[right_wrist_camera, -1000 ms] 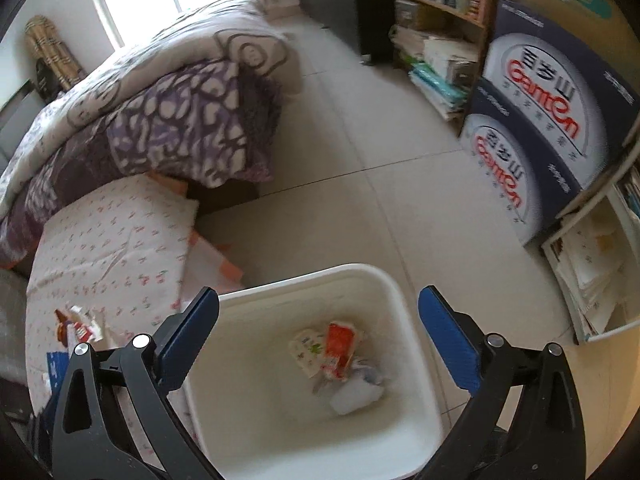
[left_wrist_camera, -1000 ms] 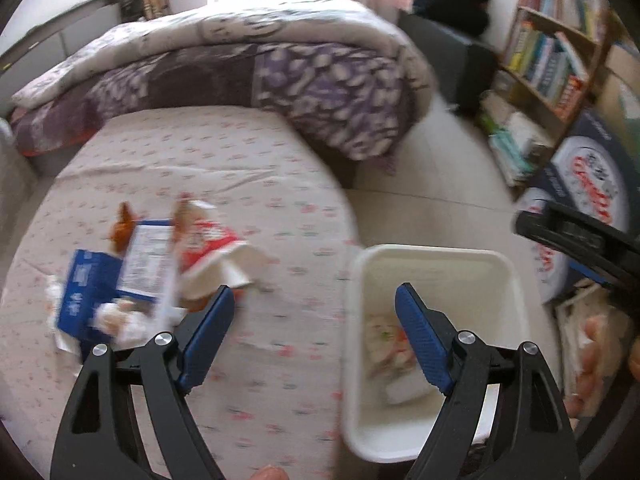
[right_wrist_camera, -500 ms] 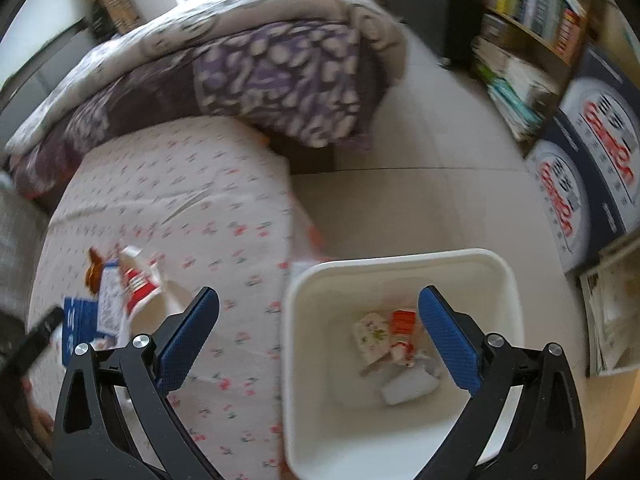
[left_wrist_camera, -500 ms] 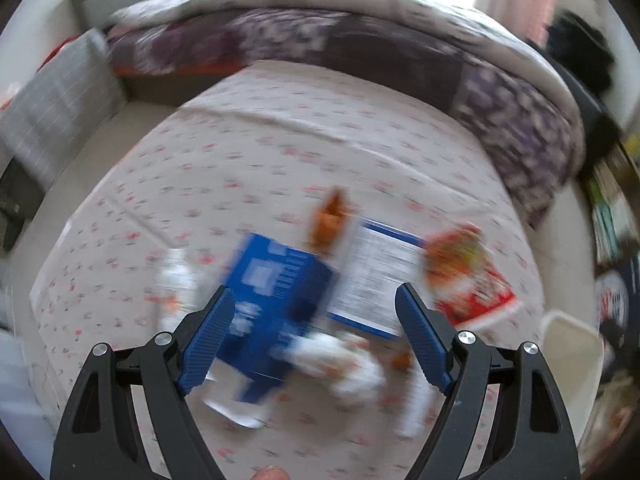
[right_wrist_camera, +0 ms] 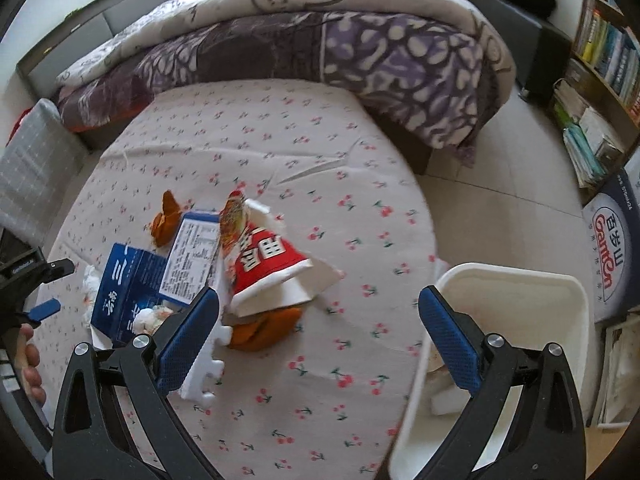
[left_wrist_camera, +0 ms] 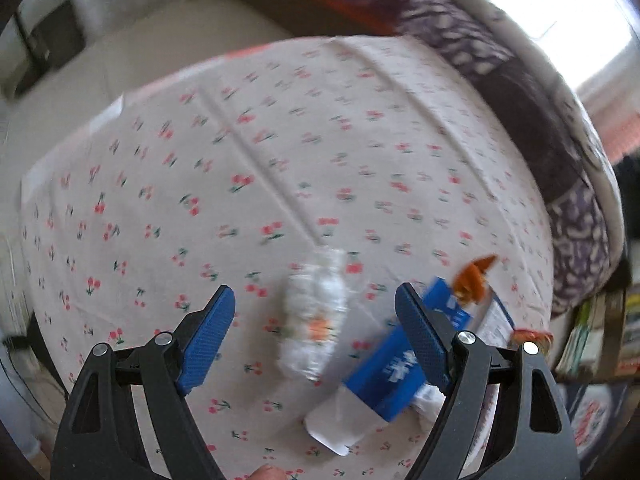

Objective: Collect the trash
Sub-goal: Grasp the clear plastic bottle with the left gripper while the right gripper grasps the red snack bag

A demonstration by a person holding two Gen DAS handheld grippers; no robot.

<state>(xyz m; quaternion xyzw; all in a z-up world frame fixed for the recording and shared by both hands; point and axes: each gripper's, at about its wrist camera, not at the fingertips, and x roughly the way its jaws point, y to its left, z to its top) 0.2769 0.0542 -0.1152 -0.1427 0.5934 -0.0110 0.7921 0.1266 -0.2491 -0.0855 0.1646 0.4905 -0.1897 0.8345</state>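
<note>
Task is part-way. The white bin point(right_wrist_camera: 516, 312) stands on the floor just beside the bed, at 4 o'clock in the right wrist view. A few pieces already lie inside it, mostly hidden behind the right gripper point(right_wrist_camera: 320, 336), so their number cannot be told.

Remaining on the cherry-print sheet point(right_wrist_camera: 280, 152), clustered at 9 o'clock in the right view:
- blue carton point(right_wrist_camera: 120, 292), flattened
- red snack bag point(right_wrist_camera: 260, 260), lying over white card
- two orange scraps, one point(right_wrist_camera: 166, 220) beyond the carton, one point(right_wrist_camera: 260, 330) under the red bag
- white foam puzzle piece point(right_wrist_camera: 204, 368), near the right gripper's left finger
- crumpled white wrapper point(left_wrist_camera: 314, 312), seen between the fingers in the left view, with the blue carton just to its 4 o'clock

Left gripper point(left_wrist_camera: 316, 334): jaws wide apart, nothing held, pointed steeply down over the crumpled wrapper.
Right gripper: jaws wide apart, nothing held, over bare sheet between the pile and the bin.

Judgement: most of the trash is not yet collected; the wrapper looks like the next pick.
</note>
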